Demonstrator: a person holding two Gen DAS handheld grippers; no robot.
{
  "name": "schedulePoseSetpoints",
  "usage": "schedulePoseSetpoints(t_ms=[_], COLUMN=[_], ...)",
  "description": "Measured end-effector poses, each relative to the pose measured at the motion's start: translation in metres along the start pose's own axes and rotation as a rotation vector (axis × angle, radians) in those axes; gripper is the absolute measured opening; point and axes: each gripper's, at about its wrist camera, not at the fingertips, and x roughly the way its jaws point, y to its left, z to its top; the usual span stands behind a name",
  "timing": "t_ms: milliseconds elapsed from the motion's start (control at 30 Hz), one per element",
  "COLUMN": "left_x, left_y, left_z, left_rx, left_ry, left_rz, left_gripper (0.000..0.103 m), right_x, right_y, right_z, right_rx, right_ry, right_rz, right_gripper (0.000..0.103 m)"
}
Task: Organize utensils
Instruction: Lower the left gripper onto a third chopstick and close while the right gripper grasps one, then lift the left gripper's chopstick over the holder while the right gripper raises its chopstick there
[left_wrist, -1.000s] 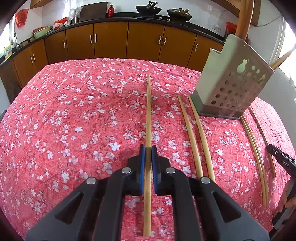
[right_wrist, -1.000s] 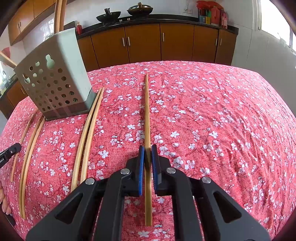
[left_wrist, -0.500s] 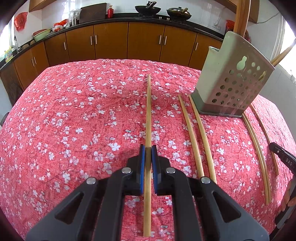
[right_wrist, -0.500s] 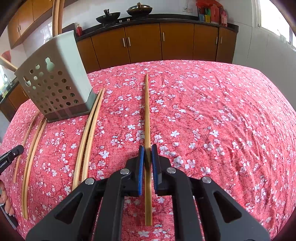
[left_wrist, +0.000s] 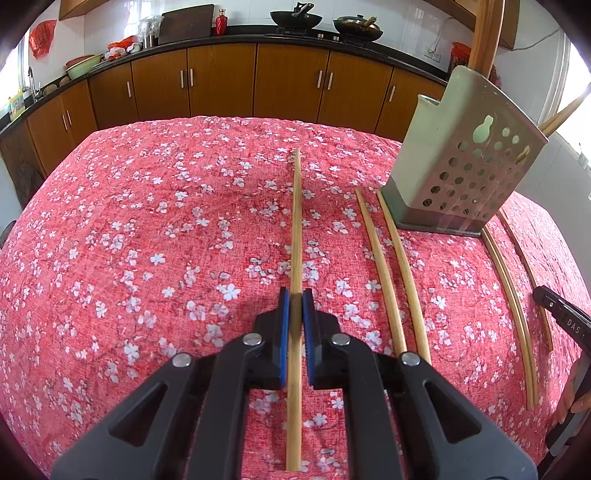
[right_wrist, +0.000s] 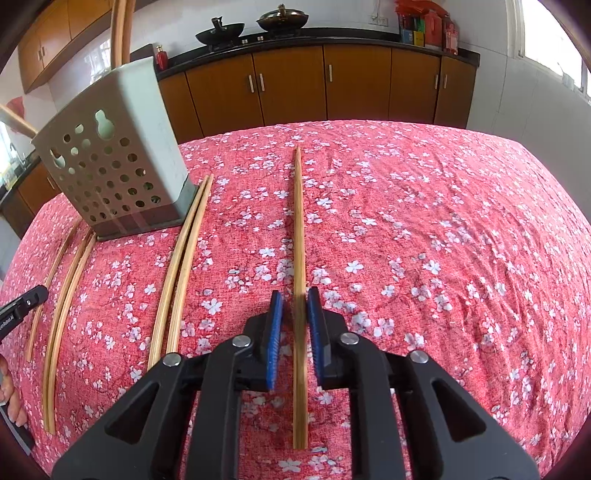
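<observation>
L wrist view, going L to R: red floral tabletop (left_wrist: 147, 221), bare at far L. In the middle, your left gripper (left_wrist: 294, 306) has its fingers (left_wrist: 282, 332) clenched on the L chopstick (left_wrist: 296, 229). The stick runs straight fwd between the blue pads, its back end poking out behind them.

Just R of it a loose pair of chopsticks (left_wrist: 391, 277) lies on the cloth, tips near the utensil holder (left_wrist: 461, 166). The holder is a grey-green box w/ round holes and one gourd-shaped cutout, standing on the tabletop. Wooden handles (left_wrist: 484, 37) stick up out of its top; can't tell what else is inside. Past it lies an outer pair (left_wrist: 513, 295), w/ a single thin stick just beyond. At the R edge a black part reads "DAS" (left_wrist: 572, 325); the rest is cut off.

R wrist view: at the L edge there's black lettering ending "Robot.AI" (right_wrist: 7, 321). Then come the same sticks, the holder and the pair beside its base. In the middle, your right gripper (right_wrist: 295, 306) has its fingers (right_wrist: 275, 332) released. The R chopstick (right_wrist: 299, 221) sits in the gap between the pads, w/ space showing on both sides.
</observation>
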Motion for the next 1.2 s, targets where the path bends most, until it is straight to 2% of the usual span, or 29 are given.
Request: schedulePoseSetpoints(t_ms=[300,433,533,633,800,933,1200], left_x=[0.000,-0.001,-0.006,-0.012,-0.017,-0.023,-0.077], left_y=[0.008,0.007,0.003,0.001,0.000,0.001,0.010], left_z=[0.001,0.000,-0.007,-0.015,-0.022,-0.016,0.010], left_rx=[-0.018,-0.001,0.011,0.021,0.038,0.038,-0.020], left_ry=[0.001,0.002,0.003,0.005,0.007,0.001,-0.149], left_rz=[-0.022,-0.007,0.001,-0.003,-0.002,-0.017,-0.087], left_gripper=[0.010,0.010,0.010,0.010,0.008,0.008,0.008], right_x=[0.001,-0.004,-0.011,-0.012,-0.015,-0.037,-0.101], right_y=[0.008,0.009,0.005,0.000,-0.012,-0.017,-0.023], right_z=[0.000,-0.006,-0.015,-0.017,-0.017,-0.013,0.005], right_rx=[-0.010,-0.027,-0.012,0.021,0.062,0.071,0.091], right_ry=[0.001,0.002,0.003,0.002,-0.002,-0.085,-0.299], right_rz=[-0.007,-0.017,0.011,0.028,0.074,0.076,0.092], right_gripper=[0.019,0.018,0.018,0.009,0.008,0.008,0.008])
